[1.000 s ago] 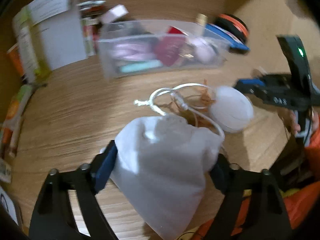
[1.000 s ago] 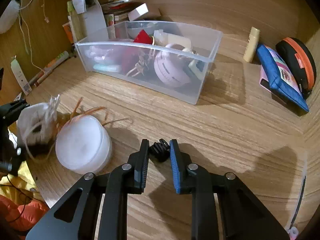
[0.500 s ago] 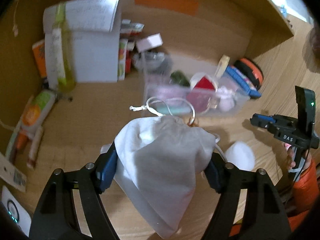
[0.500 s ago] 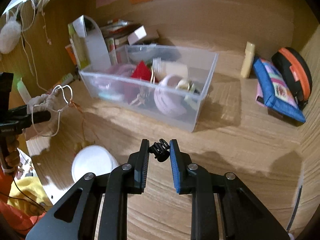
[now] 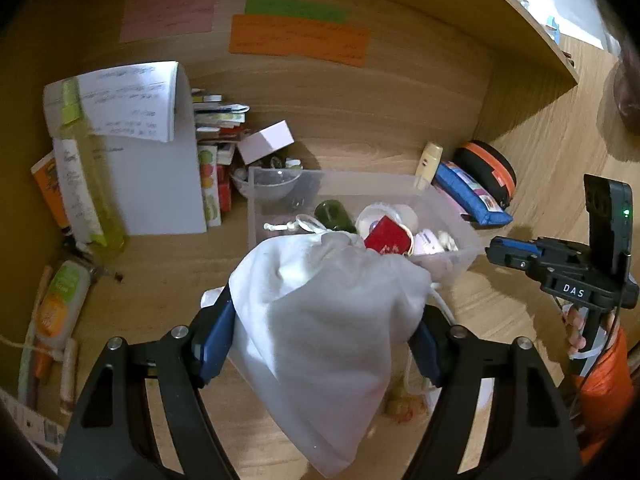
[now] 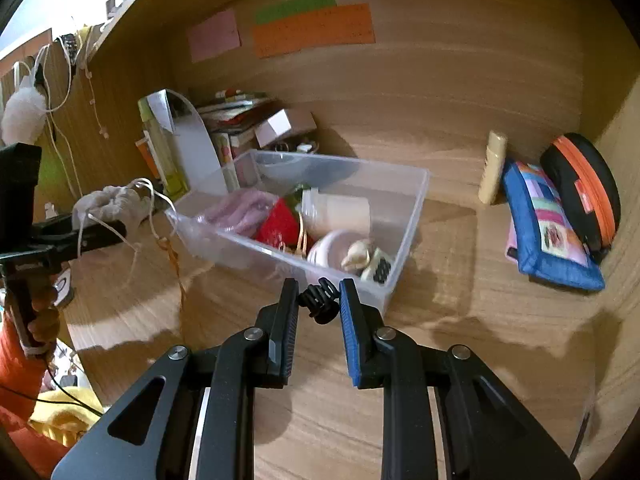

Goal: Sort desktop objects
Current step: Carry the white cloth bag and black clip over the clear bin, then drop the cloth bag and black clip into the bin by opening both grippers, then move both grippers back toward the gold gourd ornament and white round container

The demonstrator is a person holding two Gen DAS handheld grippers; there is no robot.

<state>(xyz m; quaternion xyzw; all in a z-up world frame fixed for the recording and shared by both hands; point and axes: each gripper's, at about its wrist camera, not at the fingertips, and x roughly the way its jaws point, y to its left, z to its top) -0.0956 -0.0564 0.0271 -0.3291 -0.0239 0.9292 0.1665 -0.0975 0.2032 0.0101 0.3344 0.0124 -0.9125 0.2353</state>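
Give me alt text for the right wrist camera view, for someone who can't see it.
The right claw pinches a small black hair clip just before a clear plastic bin of mixed items on a wooden desk. At left, the left claw holds up a white drawstring pouch; a blue pouch lies at right.

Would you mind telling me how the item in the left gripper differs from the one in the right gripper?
The left gripper clamps a white drawstring pouch, soft and bulging past its fingers; the right gripper pinches a black hair claw clip, rigid and far smaller. The pouch trails loose cords; the clip has none. Both are held off the desk near the clear plastic bin.
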